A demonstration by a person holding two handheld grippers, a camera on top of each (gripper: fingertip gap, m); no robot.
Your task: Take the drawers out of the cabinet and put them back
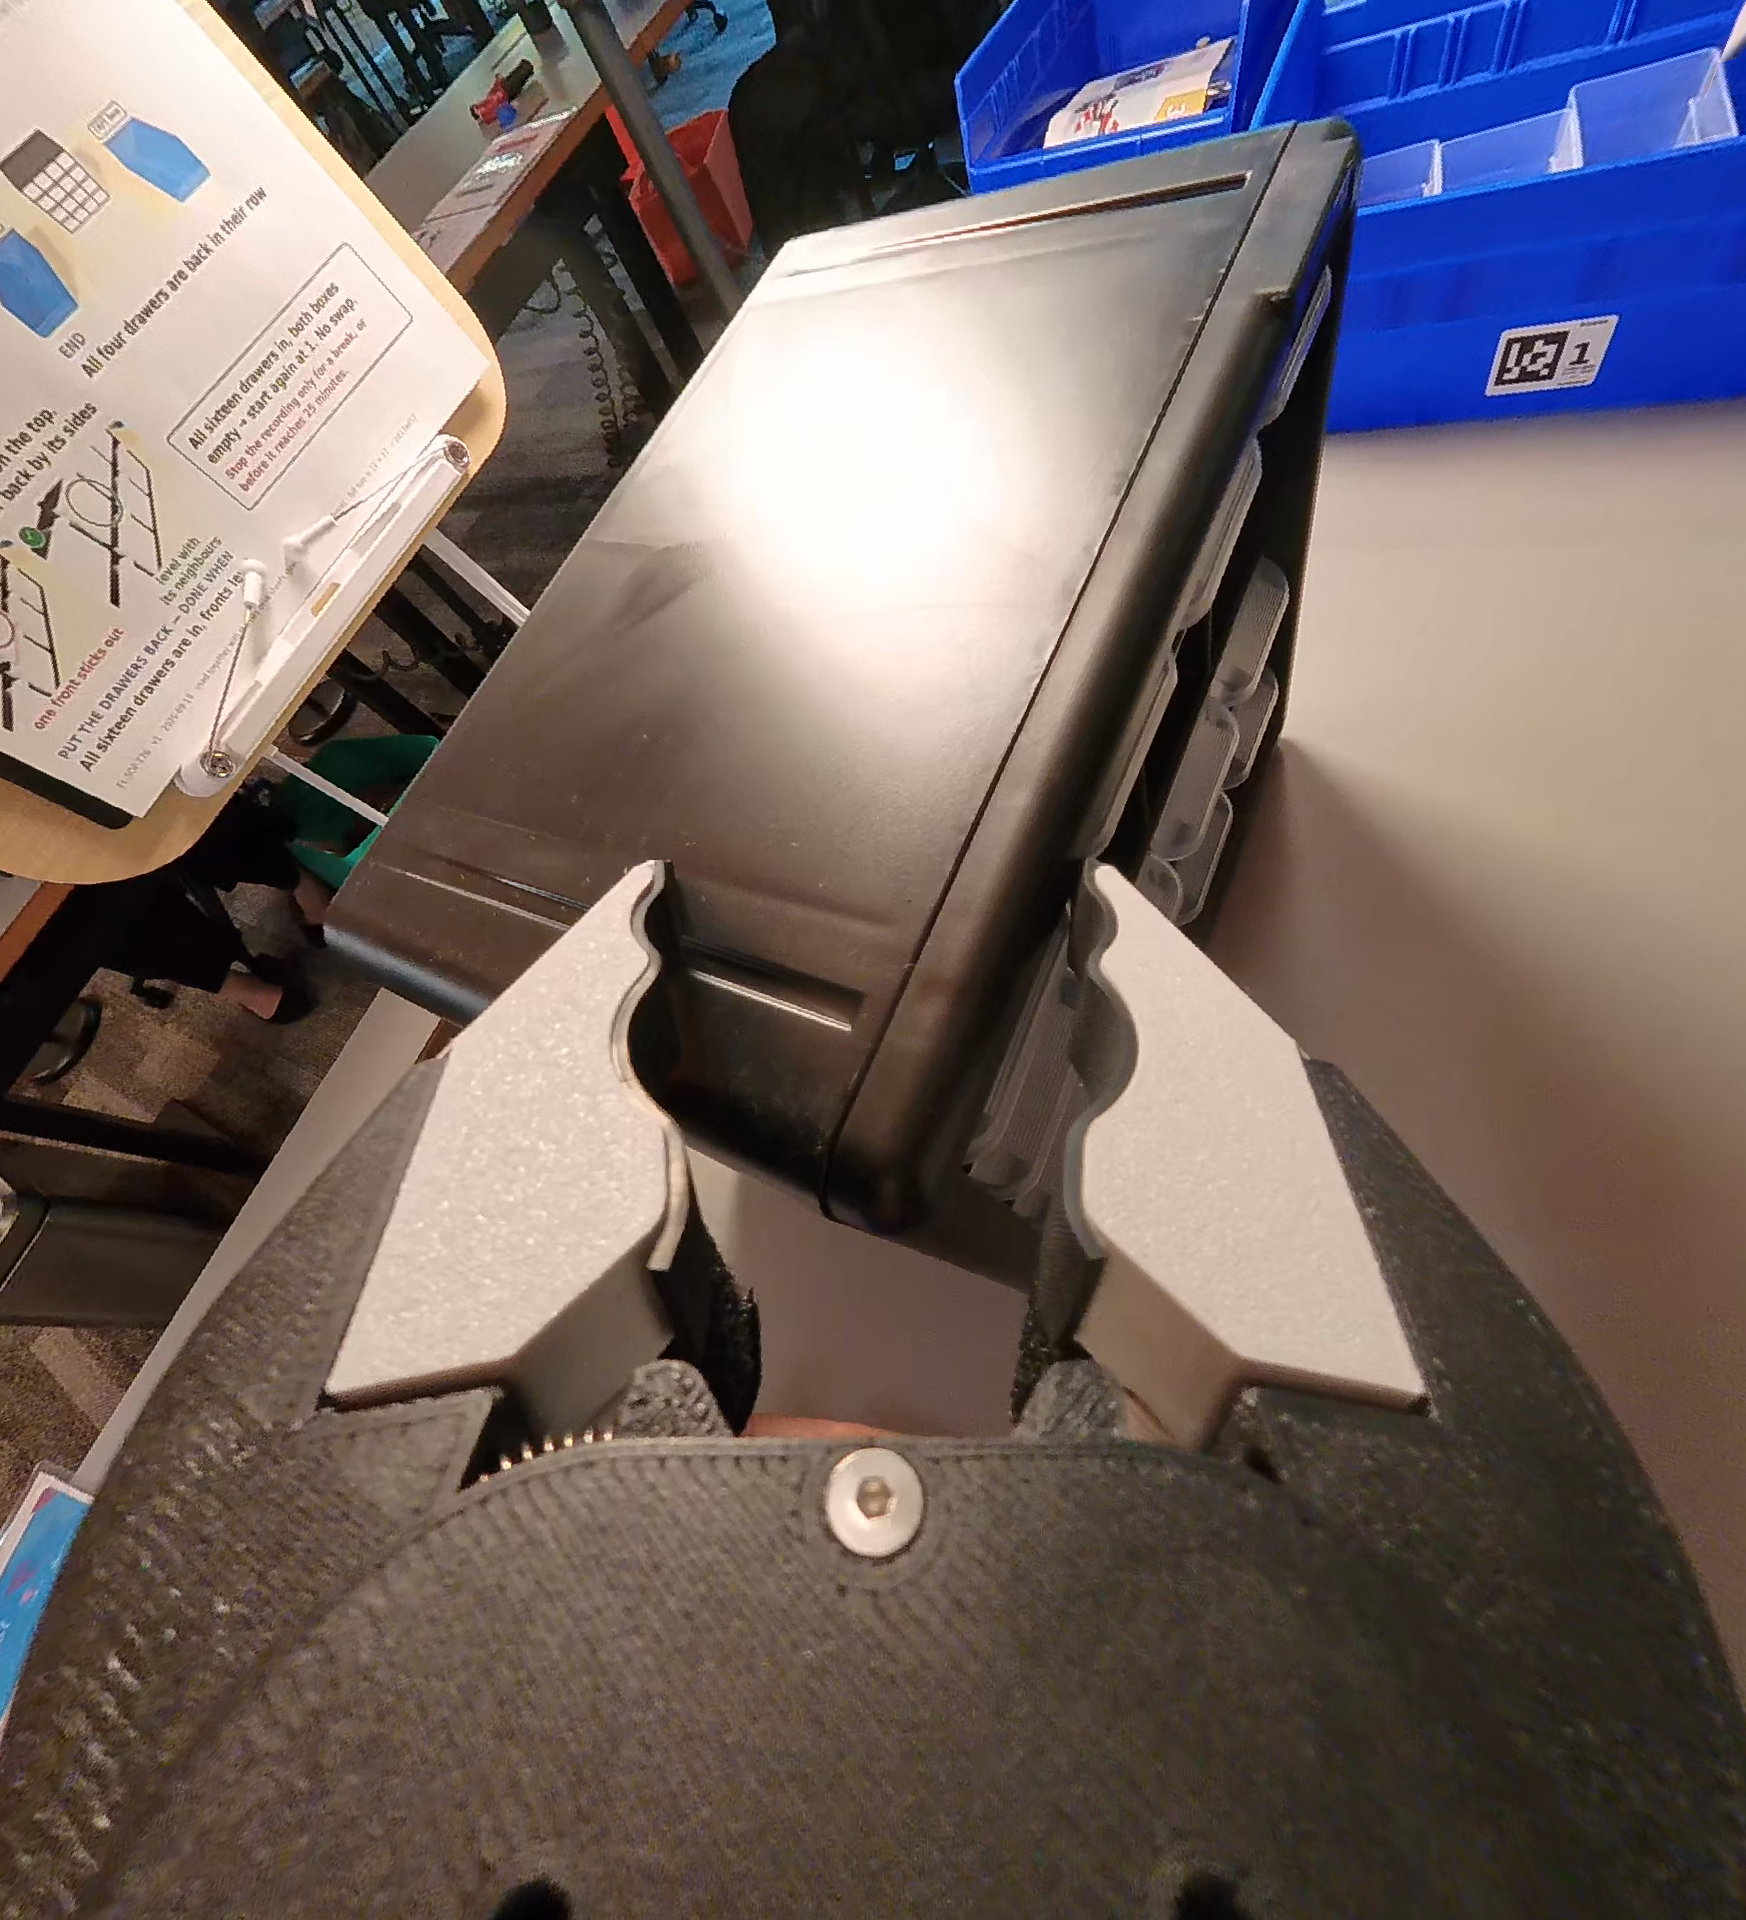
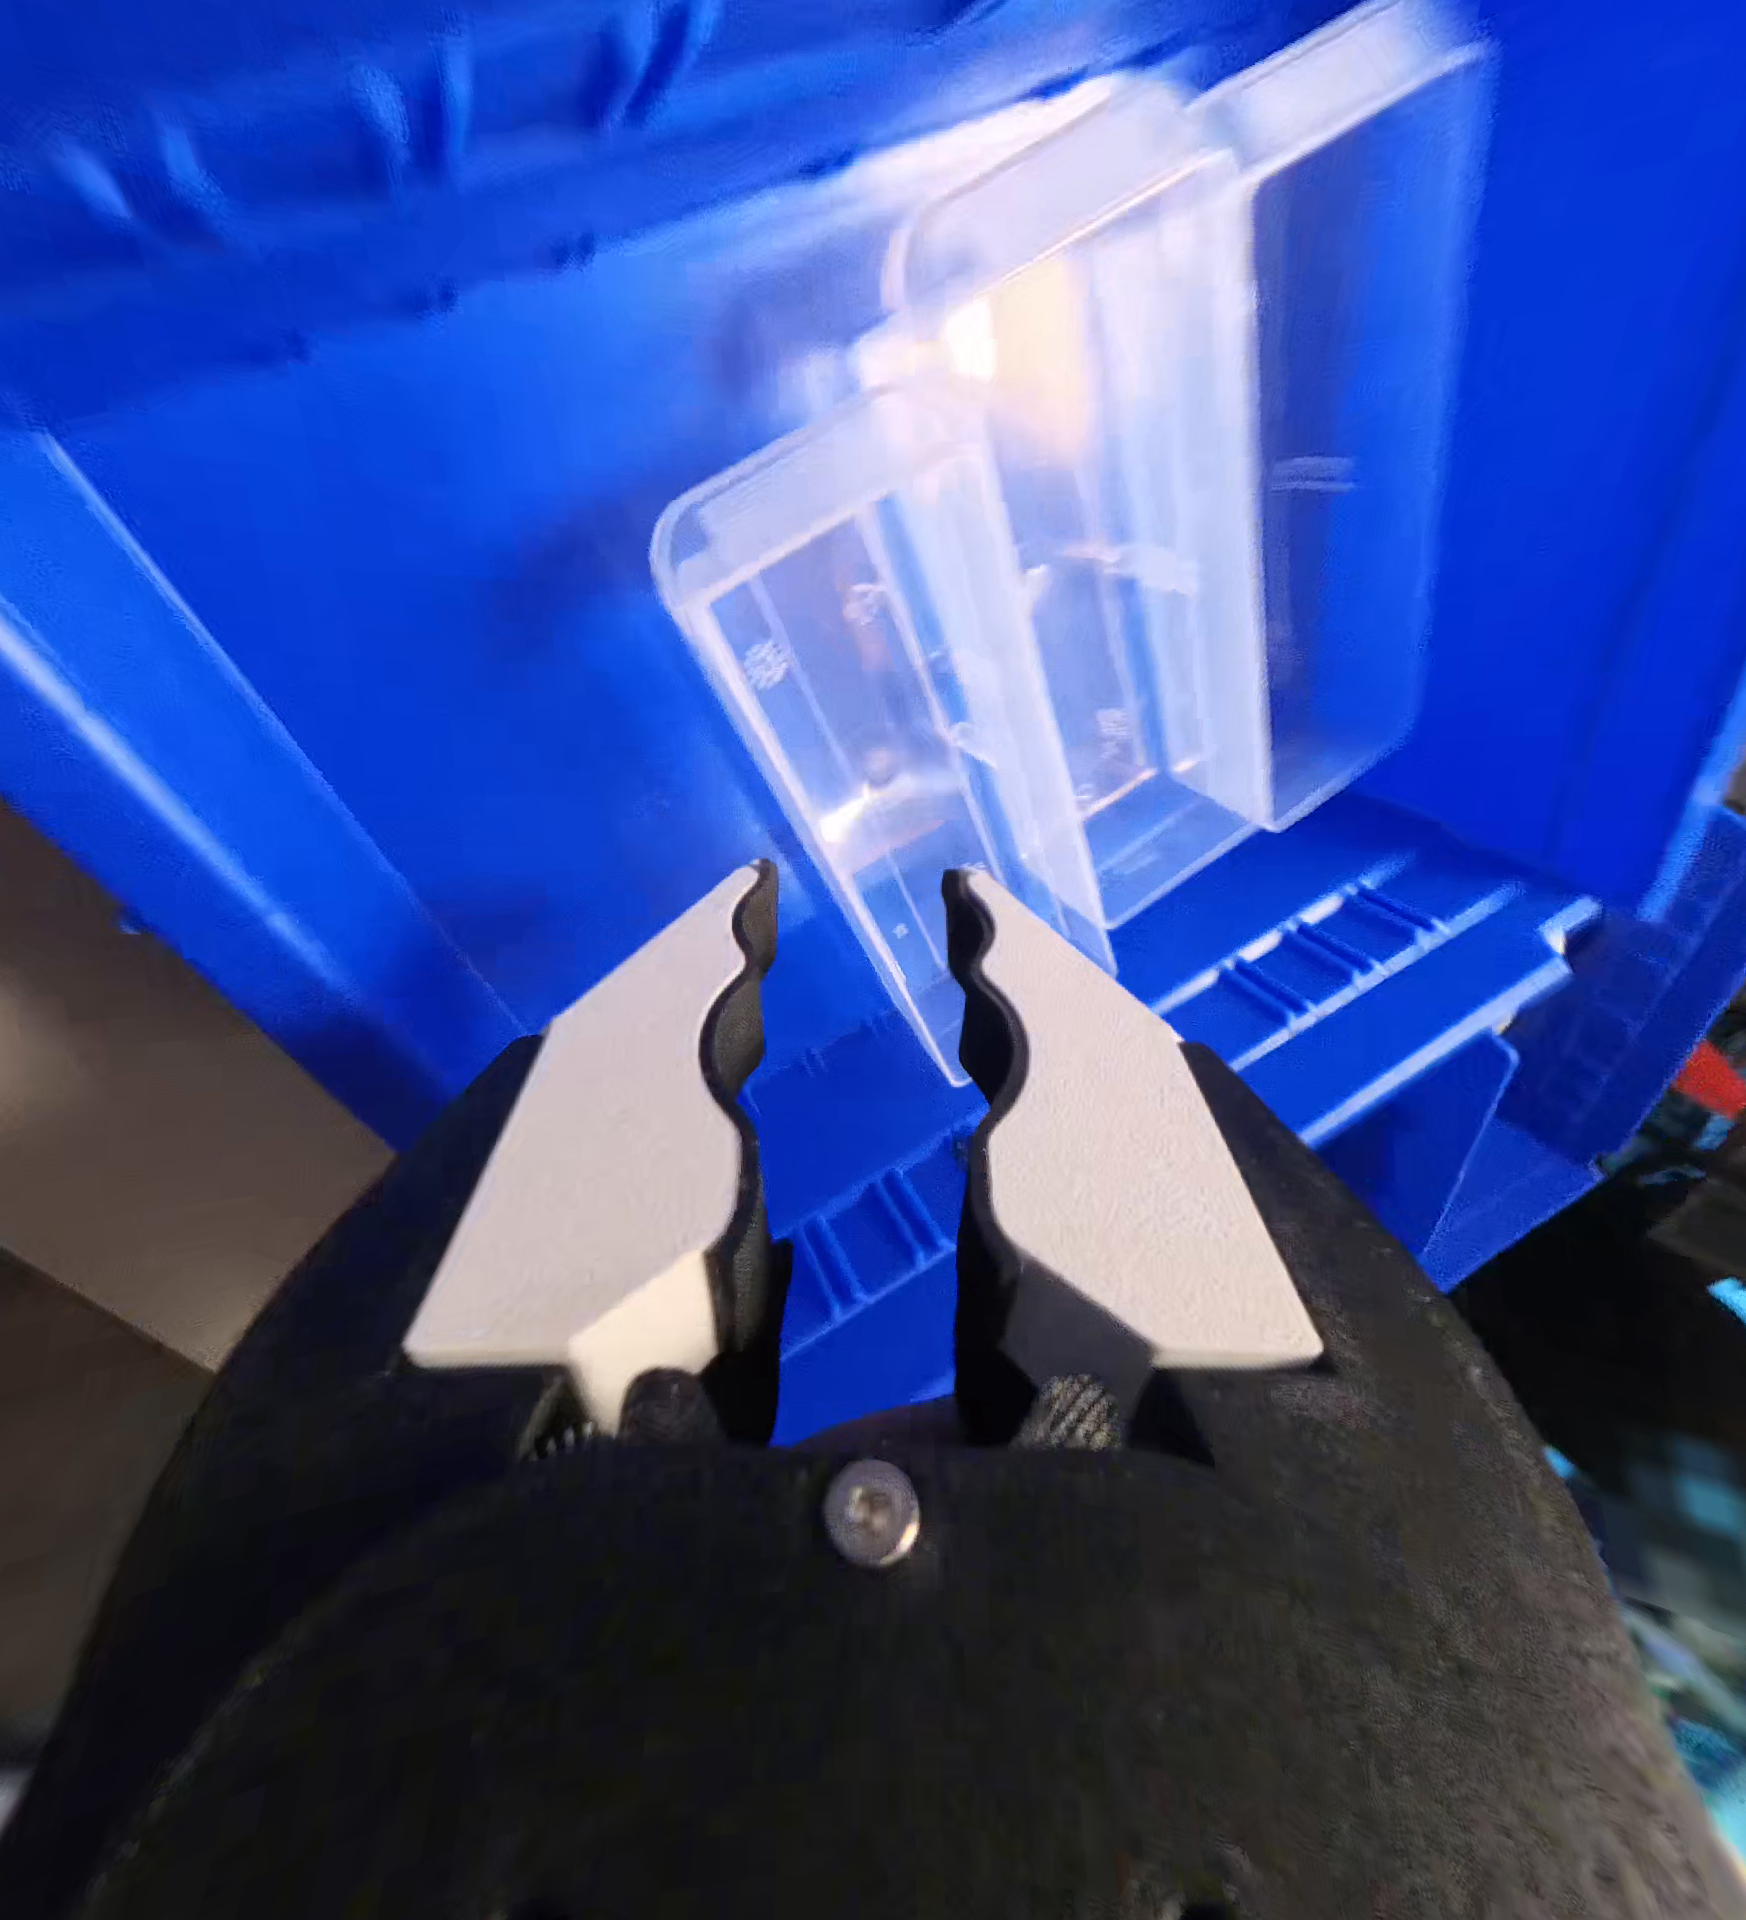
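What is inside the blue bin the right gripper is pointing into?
At least two clear plastic drawers lie in the blue bin, overlapping. Both look empty, though the view is blurred. The bin floor beneath them is covered.

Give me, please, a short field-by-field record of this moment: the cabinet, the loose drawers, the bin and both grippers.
cabinet: black cabinet on the pale table, grey drawer fronts showing along its right side
left gripper: left gripper open, fingers spread over the cabinet's near corner
loose drawers: clear drawers lying in the blue bin
right gripper: right gripper open, nothing held, at the nearest clear drawer's edge
image quality: right view blurred
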